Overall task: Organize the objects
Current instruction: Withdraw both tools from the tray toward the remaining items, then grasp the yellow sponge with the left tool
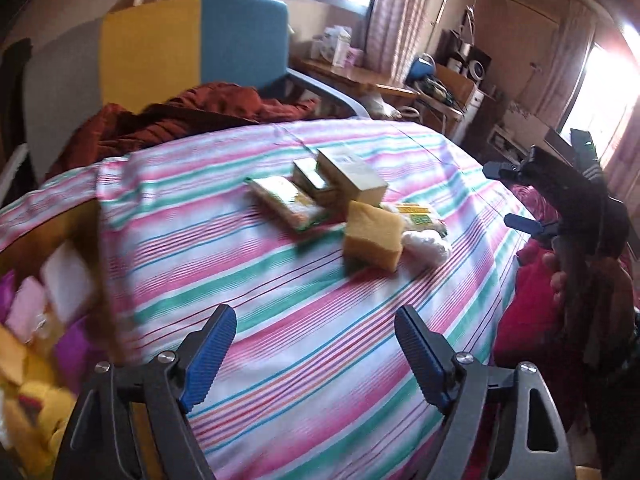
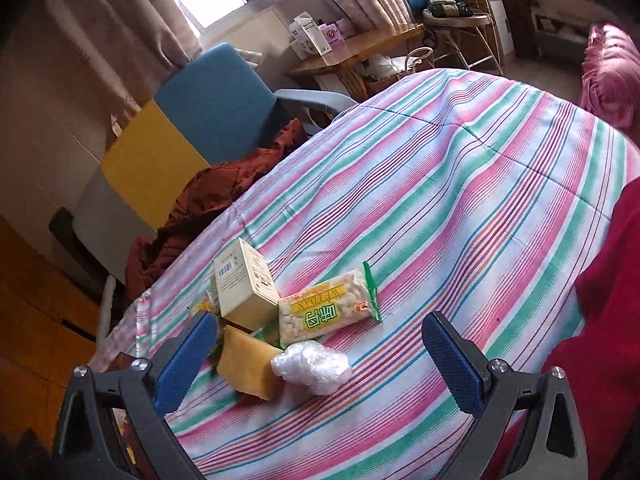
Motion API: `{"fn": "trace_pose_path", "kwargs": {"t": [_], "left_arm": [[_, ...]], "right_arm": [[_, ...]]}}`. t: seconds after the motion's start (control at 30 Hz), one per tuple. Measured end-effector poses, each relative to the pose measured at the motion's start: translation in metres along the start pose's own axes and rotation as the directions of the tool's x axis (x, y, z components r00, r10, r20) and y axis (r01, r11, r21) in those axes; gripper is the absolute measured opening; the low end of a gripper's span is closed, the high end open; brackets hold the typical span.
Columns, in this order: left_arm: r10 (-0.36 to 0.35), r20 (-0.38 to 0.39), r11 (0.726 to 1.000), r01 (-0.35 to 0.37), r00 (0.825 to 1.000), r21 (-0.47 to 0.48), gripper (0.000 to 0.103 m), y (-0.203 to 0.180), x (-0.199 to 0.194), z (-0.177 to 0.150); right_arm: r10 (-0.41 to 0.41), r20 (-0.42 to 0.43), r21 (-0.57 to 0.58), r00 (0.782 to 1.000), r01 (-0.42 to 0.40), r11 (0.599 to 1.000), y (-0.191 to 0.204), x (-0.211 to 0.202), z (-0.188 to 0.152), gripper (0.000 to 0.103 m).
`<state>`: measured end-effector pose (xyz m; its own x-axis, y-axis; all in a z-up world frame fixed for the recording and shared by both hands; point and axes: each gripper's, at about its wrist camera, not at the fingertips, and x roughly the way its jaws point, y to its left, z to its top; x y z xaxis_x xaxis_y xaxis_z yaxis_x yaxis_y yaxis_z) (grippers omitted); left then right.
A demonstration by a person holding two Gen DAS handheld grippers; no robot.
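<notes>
On the bed, which is covered with a striped quilt (image 1: 280, 312), a small group of objects lies together near the middle, closer to the edge where the armchair (image 1: 192, 48) stands. There is a cream carton box (image 2: 244, 284), a second, smaller box (image 1: 312, 184) touching it, a snack packet with green ends (image 2: 328, 308), another flat packet (image 1: 288, 204), a yellow sponge (image 1: 374, 240) and a crumpled clear plastic bag (image 2: 312, 366) just beside the sponge. All of them are still loose on the quilt, some leaning on each other, so I judge that the sorting of this group is not yet done. At the left edge of the bed a brown cardboard box (image 1: 60, 220) holds pink, purple and yellow things, blurred and hard to name; it may be the place where objects are collected, so a part of the work seems already finished. The left gripper (image 1: 316, 356) hangs over bare quilt with its blue fingers spread wide and nothing between them. The right gripper (image 2: 316, 368) is also wide open and empty; it points at the group, with the sponge and the plastic bag lying in front of its fingers but not touched. Probably one of these two is the next thing to be taken.
</notes>
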<state>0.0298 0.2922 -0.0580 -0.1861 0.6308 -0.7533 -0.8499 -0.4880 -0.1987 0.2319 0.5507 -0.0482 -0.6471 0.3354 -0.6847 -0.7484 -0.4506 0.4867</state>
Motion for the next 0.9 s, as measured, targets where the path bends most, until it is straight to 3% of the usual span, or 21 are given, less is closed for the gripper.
{"fn": "trace_pose_path", "kwargs": {"t": [0.3, 0.43, 0.67, 0.73, 0.8, 0.9], "left_arm": [[-0.079, -0.058, 0.993, 0.084, 0.995, 0.082, 0.087, -0.031, 0.069, 0.039], [-0.087, -0.101, 0.985, 0.1, 0.991, 0.14, 0.089, -0.046, 0.1, 0.05], [-0.091, -0.162, 0.98, 0.117, 0.982, 0.158, 0.089, -0.052, 0.145, 0.059], [-0.105, -0.19, 0.982, 0.133, 0.976, 0.137, 0.085, -0.05, 0.159, 0.059], [-0.106, -0.17, 0.986, 0.126, 0.98, 0.109, 0.065, -0.046, 0.16, 0.059], [-0.156, -0.167, 0.986, 0.165, 0.973, 0.039, 0.062, -0.034, 0.155, 0.058]], "right_arm": [[0.028, -0.017, -0.016, 0.999, -0.028, 0.999, 0.003, 0.005, -0.003, 0.103], [0.041, -0.032, -0.008, 0.999, -0.041, 0.999, 0.001, 0.009, -0.002, 0.103], [0.066, -0.061, 0.025, 0.996, -0.065, 0.998, -0.005, 0.015, -0.001, 0.103], [0.069, -0.065, 0.028, 0.995, -0.067, 0.997, -0.005, 0.016, -0.001, 0.103], [0.069, -0.072, 0.028, 0.995, -0.067, 0.997, -0.005, 0.017, -0.001, 0.103], [0.064, -0.08, 0.029, 0.995, -0.062, 0.998, -0.005, 0.02, -0.001, 0.103]]}}
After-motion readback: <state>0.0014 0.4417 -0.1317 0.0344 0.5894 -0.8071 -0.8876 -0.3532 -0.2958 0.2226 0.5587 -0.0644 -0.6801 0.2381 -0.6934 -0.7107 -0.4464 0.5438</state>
